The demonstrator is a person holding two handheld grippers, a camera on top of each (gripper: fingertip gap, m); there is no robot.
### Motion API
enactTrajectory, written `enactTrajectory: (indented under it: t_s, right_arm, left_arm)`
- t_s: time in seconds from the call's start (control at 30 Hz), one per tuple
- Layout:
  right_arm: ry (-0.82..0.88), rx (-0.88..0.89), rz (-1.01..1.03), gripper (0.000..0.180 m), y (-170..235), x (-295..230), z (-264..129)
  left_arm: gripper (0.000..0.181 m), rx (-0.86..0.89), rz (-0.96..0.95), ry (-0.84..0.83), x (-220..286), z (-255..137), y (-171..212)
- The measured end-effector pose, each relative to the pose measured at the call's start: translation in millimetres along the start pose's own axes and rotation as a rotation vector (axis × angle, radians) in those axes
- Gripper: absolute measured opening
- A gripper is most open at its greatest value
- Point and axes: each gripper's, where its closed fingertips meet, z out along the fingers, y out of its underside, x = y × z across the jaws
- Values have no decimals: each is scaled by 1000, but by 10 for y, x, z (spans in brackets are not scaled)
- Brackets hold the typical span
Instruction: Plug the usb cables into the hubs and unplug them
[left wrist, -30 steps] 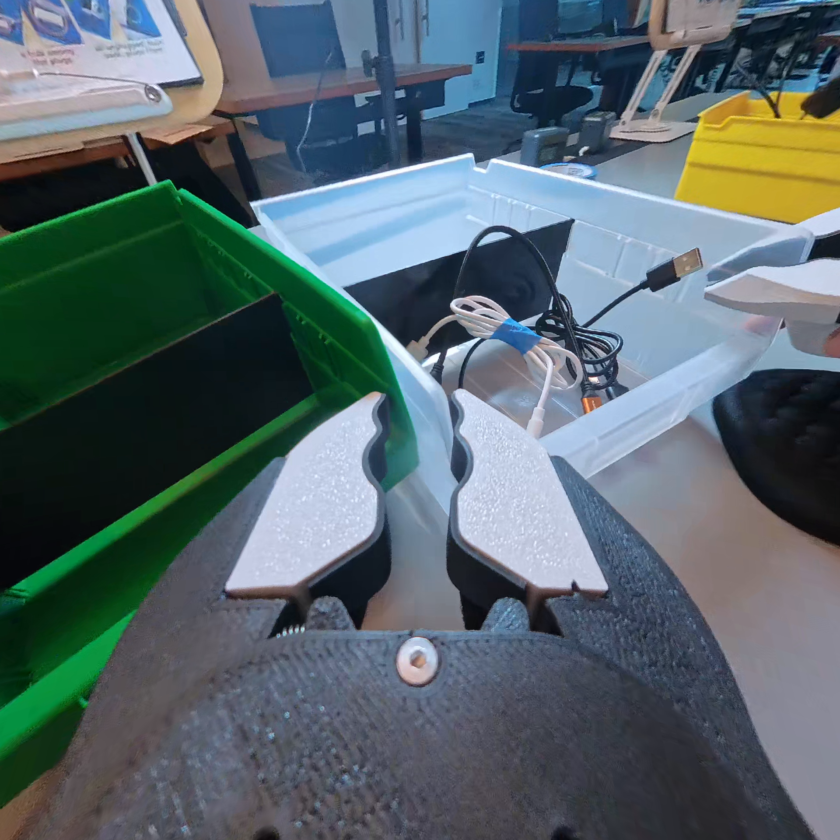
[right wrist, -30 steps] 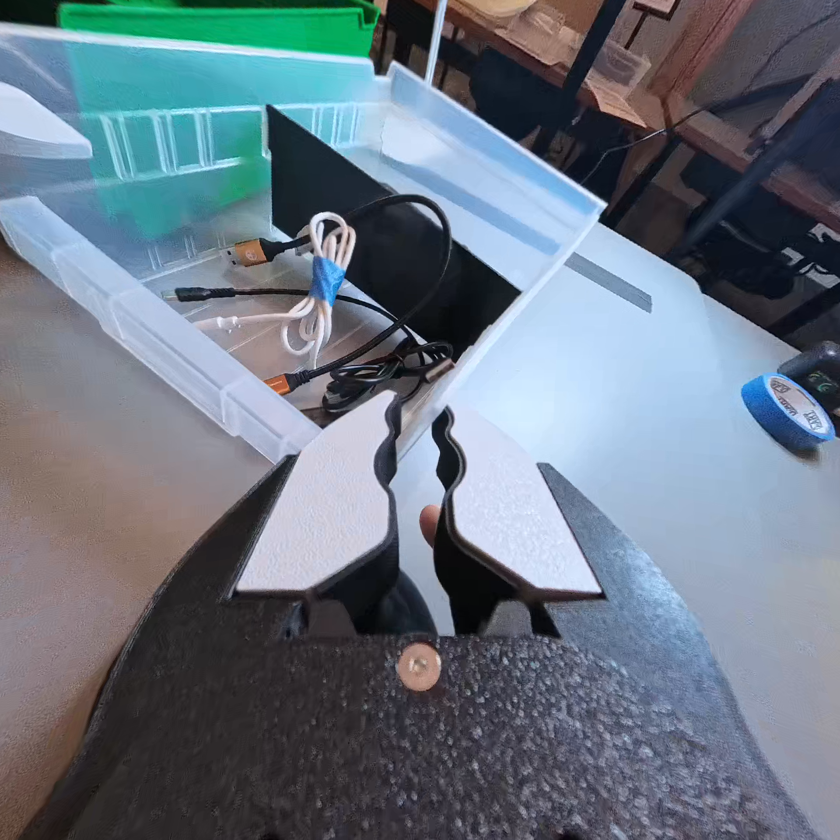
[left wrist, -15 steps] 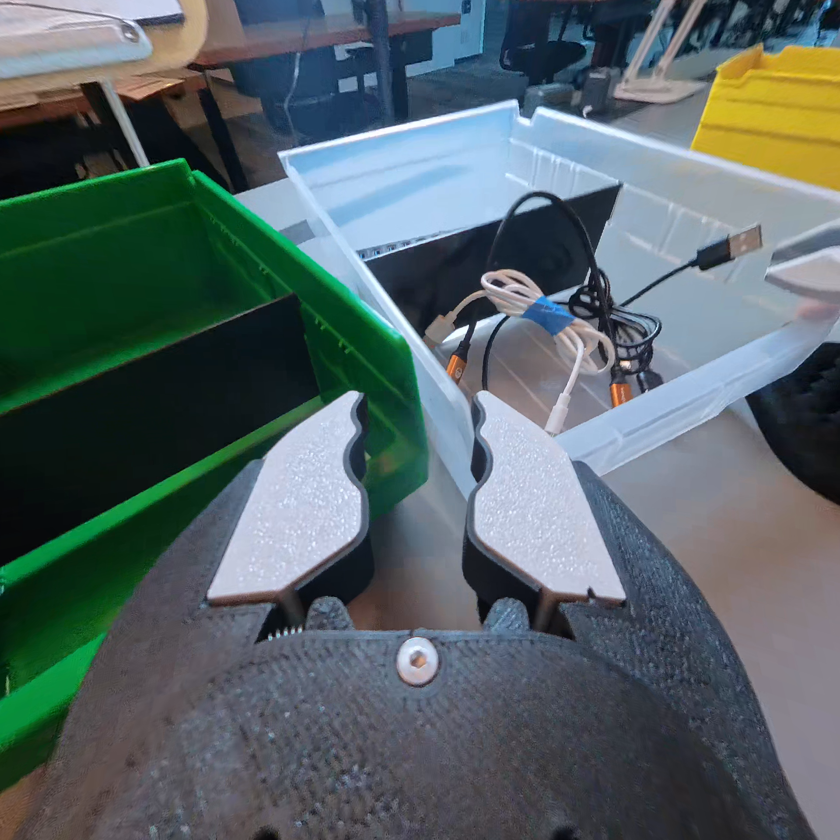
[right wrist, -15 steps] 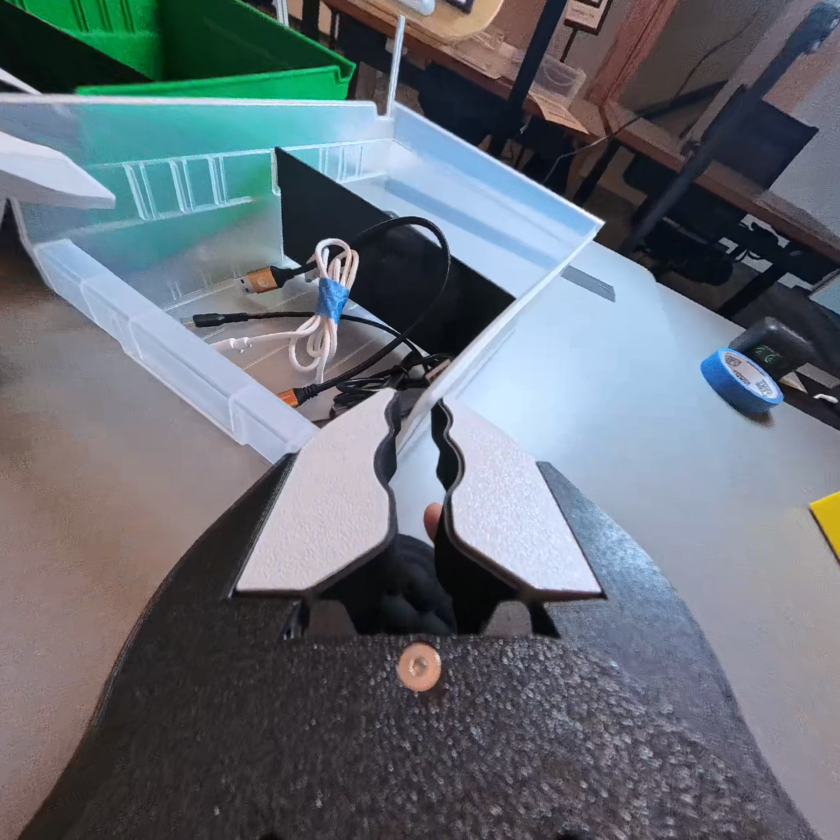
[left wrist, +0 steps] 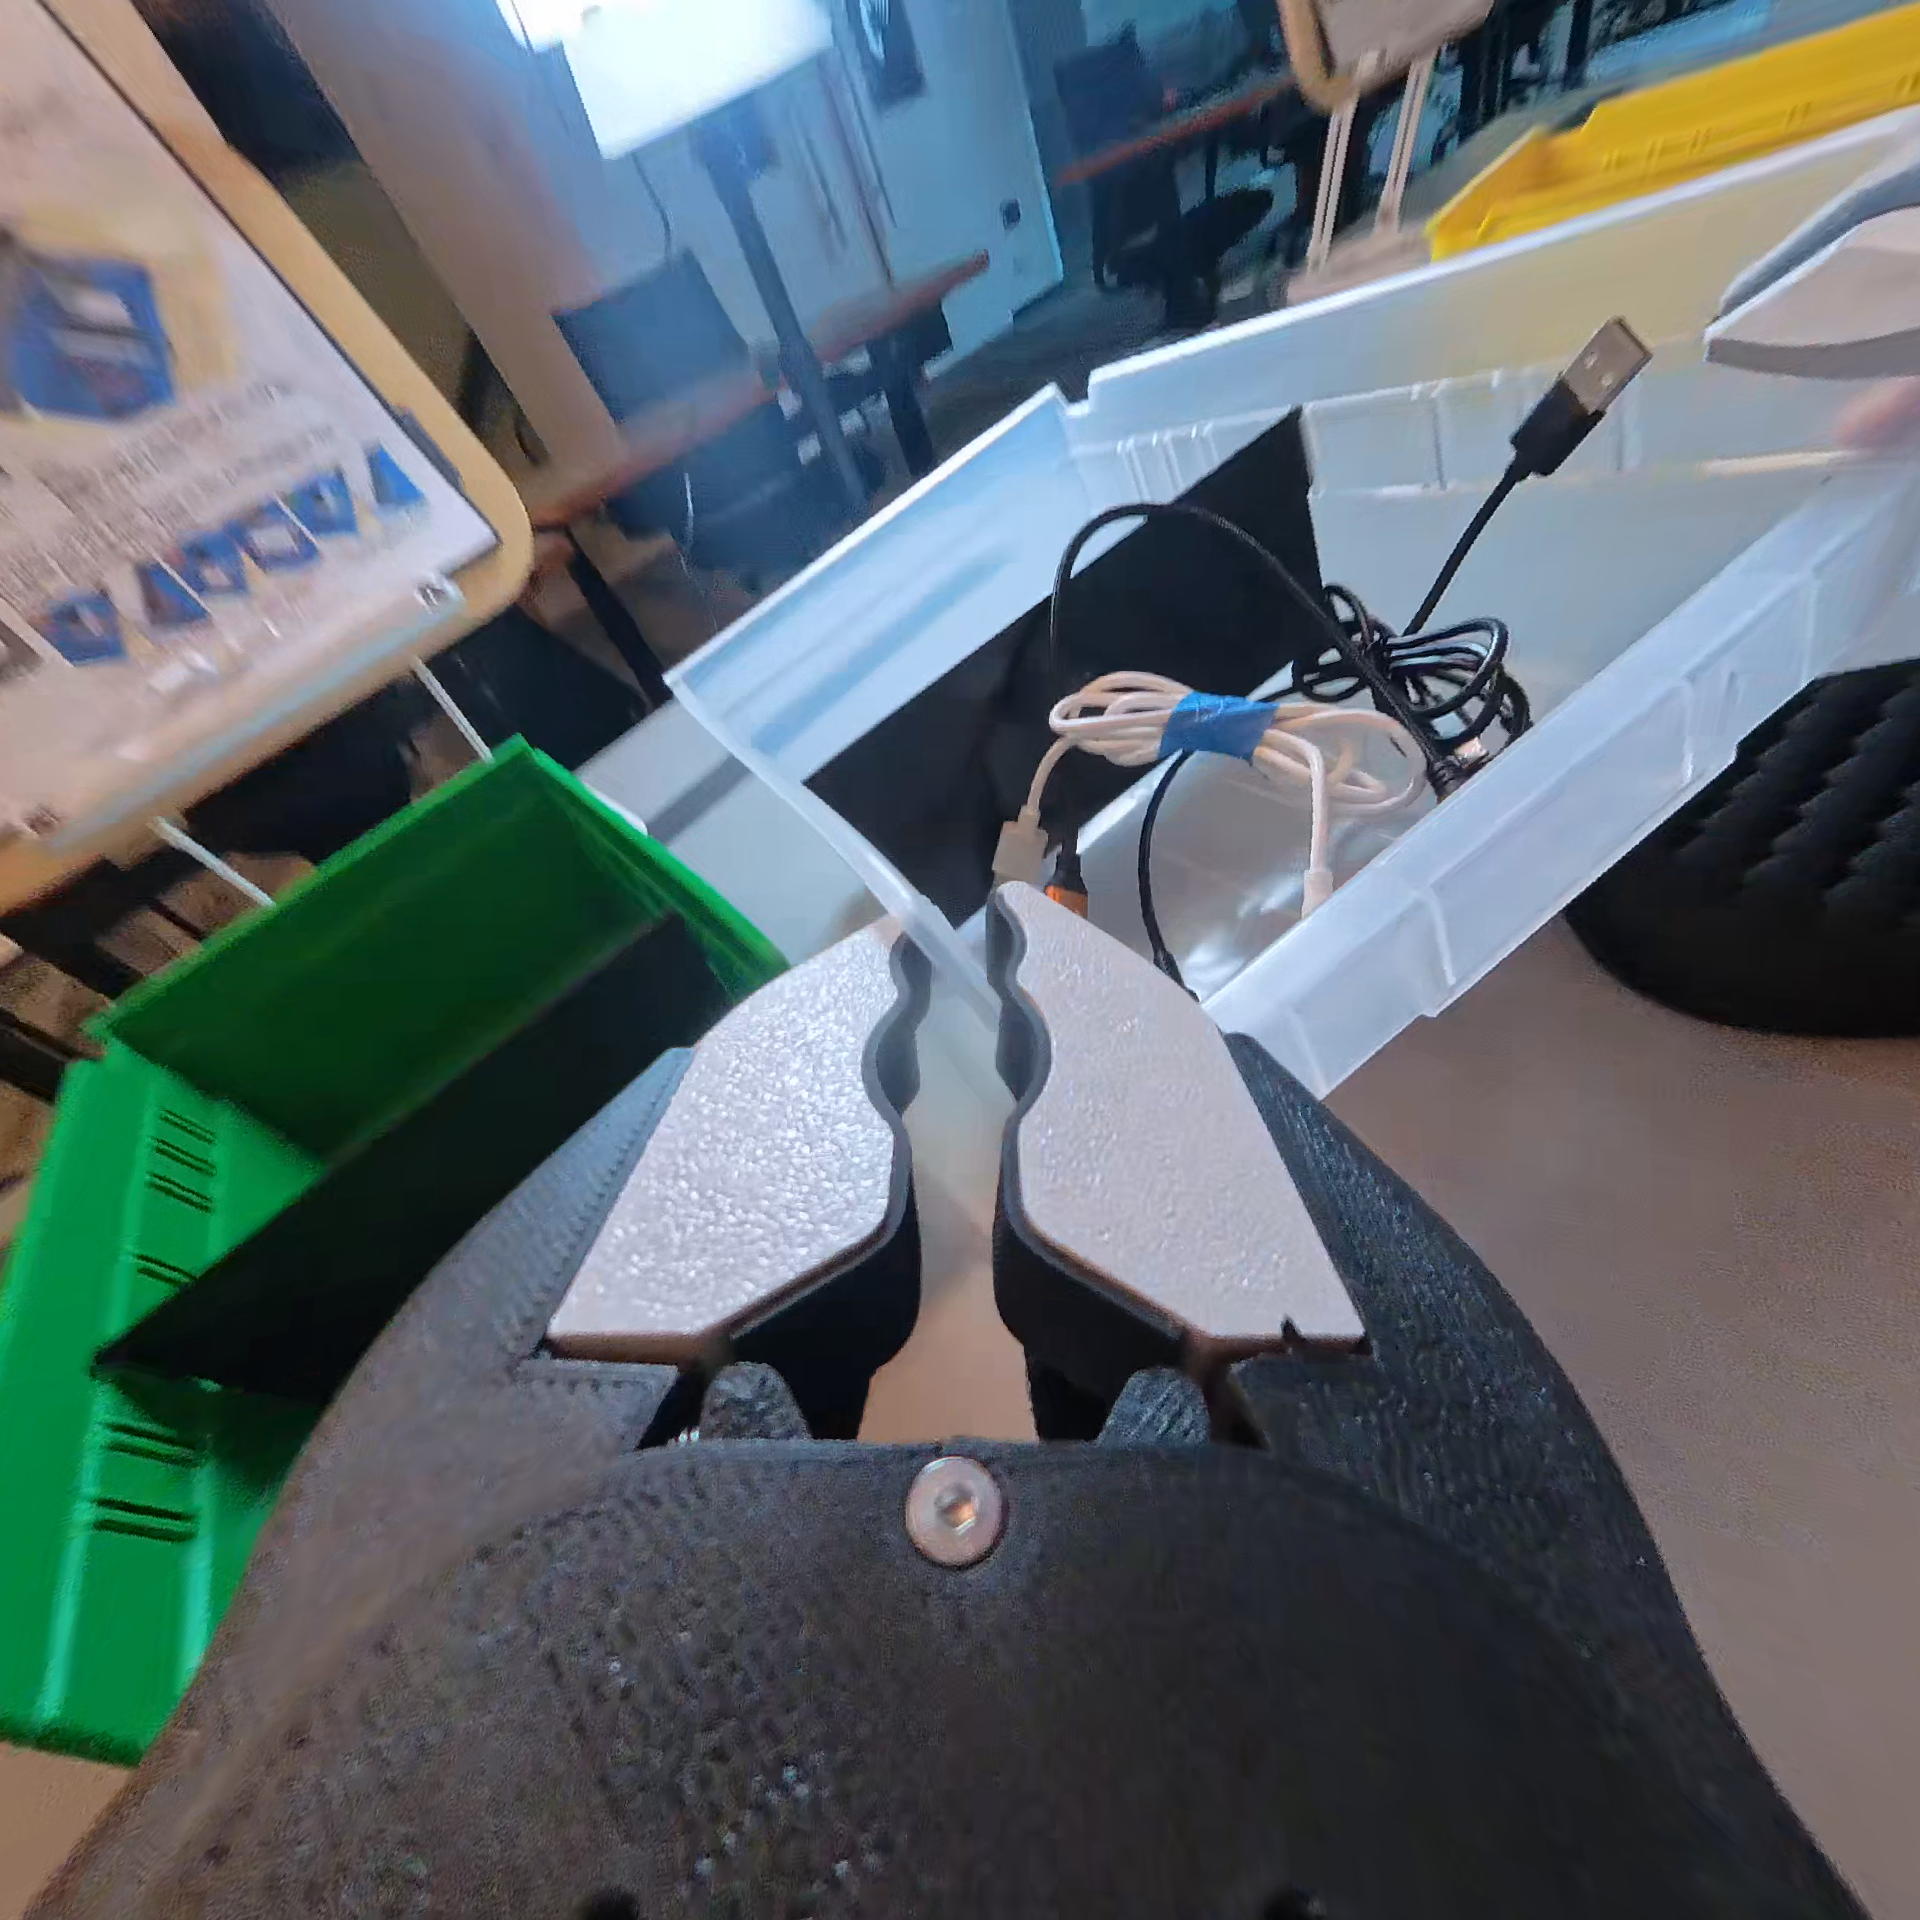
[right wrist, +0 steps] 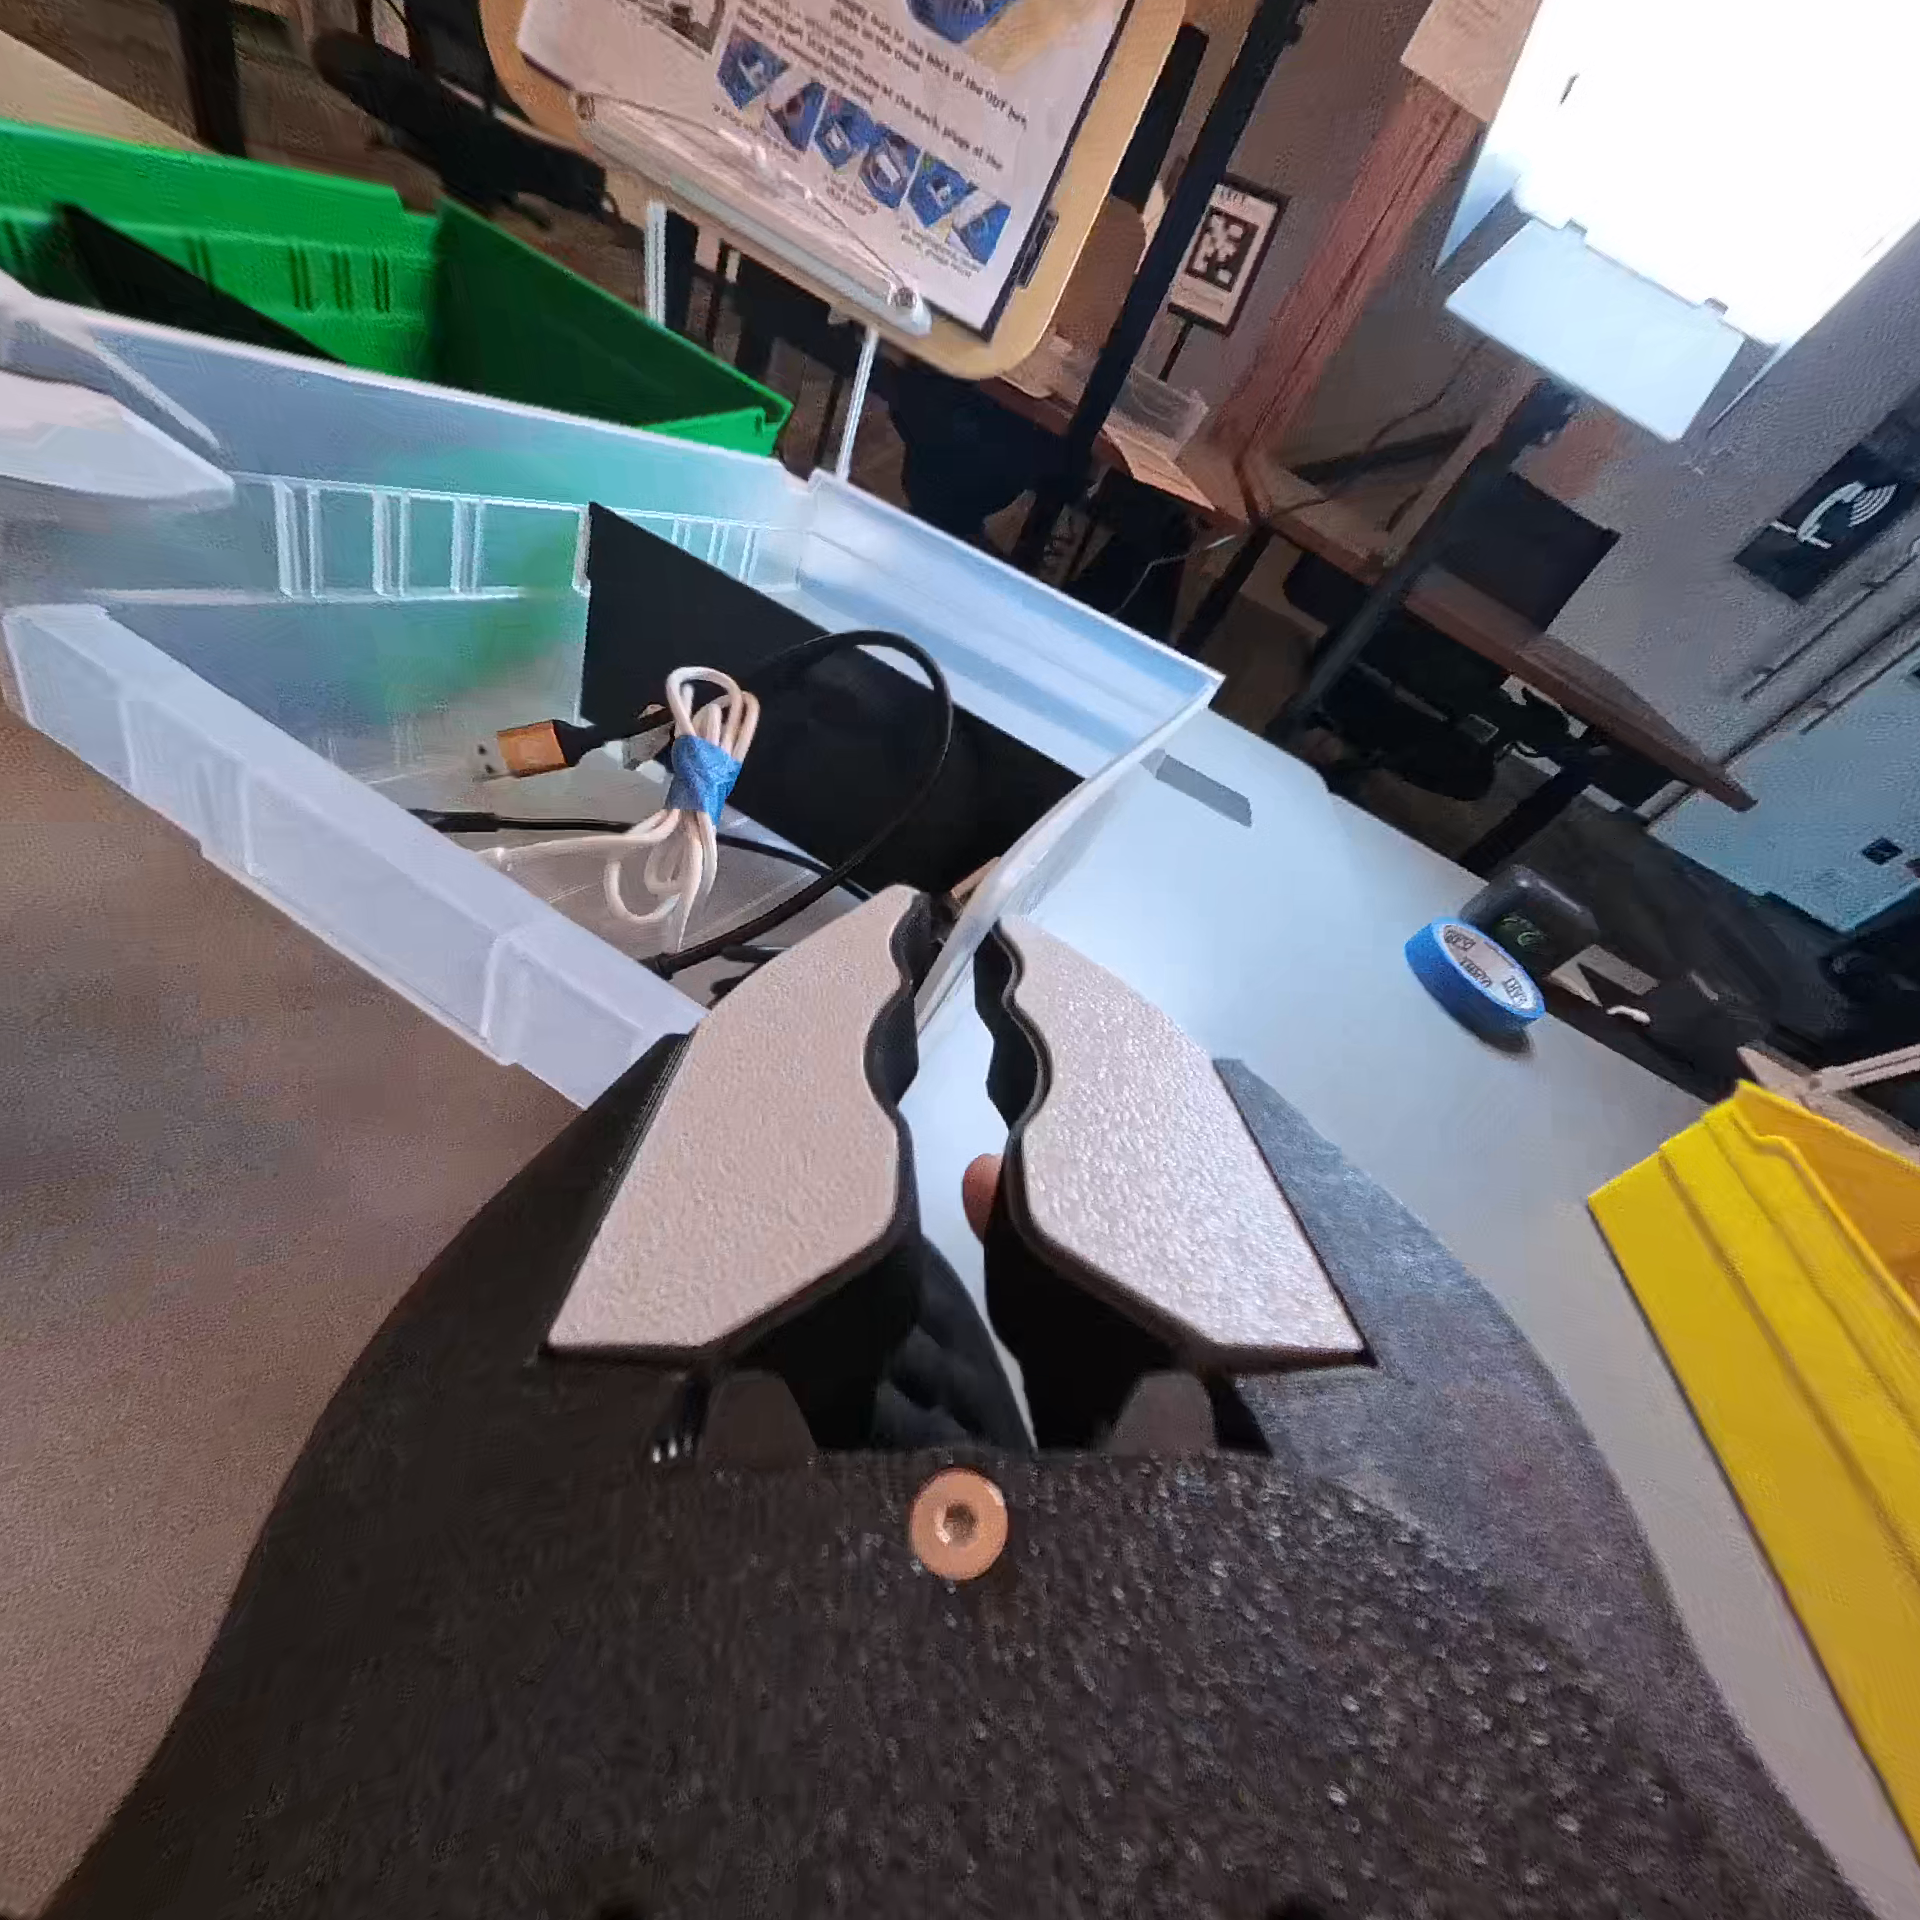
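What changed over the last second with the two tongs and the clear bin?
Both tongs closed in on the clear bin: the left tongs now straddle its left side wall, the right tongs its right side wall. Both views tilted. The cables inside lie as before; the green bin stayed put.

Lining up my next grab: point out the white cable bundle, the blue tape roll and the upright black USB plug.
white cable bundle [right wrist: 698,781]: right wrist view, on its blue tape wrap.
blue tape roll [right wrist: 1473,975]: right wrist view, on its outer band.
black USB plug [left wrist: 1605,366]: left wrist view, on its metal shell.
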Motion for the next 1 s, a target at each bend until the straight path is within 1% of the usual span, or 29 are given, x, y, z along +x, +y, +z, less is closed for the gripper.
enactTrajectory:
  t_s: [0.07, 0.13, 0.2, 0.27, 0.33, 0.4, 0.5, 0.57, 0.63, 0.73, 0.87, 0.93, 1.0]
  right_arm:
    - [32, 54, -29, 9, -160, 61, -147]
    - [54, 146, -43, 8, -421, 83, -302]
    - [32, 253, -32, 8, -756, 21, -411]
    - [-10, 355, -29, 10, -1114, -149, -415]
    - [-84, 444, -18, 10, -1467, -440, -318]
    - [-177, 504, -8, 11, -1797, -830, -150]
    - [-333, 545, 2, 11, -2158, -1537, 184]
    - [-444, 545, 29, 11, -2296, -2015, 406]
    - [-544, 522, 64, 11, -2328, -2457, 611]
    - [-654, 444, 87, 10, -2176, -3028, 884]
    - [-731, 322, 71, 8, -1792, -3474, 1175]
    - [-699, 294, 21, 10, -1701, -3525, 1284]
    - [-699, 181, -57, 14, -1569, -3564, 1435]
  left_arm:
    - [11, 64, 50, -24, -22, -161, -263]
    - [10, 114, 101, -65, -107, -384, -529]
    - [11, 156, 143, -126, -282, -676, -745]
    - [10, 174, 182, -210, -536, -1021, -854]
    - [11, 151, 216, -308, -856, -1398, -843]
    - [11, 114, 220, -397, -1198, -1807, -742]
    - [11, 15, 230, -522, -1662, -2389, -462]
    - [11, -49, 242, -592, -1904, -2712, -240]
    - [12, -97, 233, -642, -2077, -2949, 2]
    - [13, -176, 195, -673, -2226, -3125, 426]
    - [14, -280, 117, -644, -2284, -3055, 1038]
    - [13, -260, 97, -671, -2327, -2983, 1197]
    - [13, -247, 35, -701, -2430, -2859, 1312]
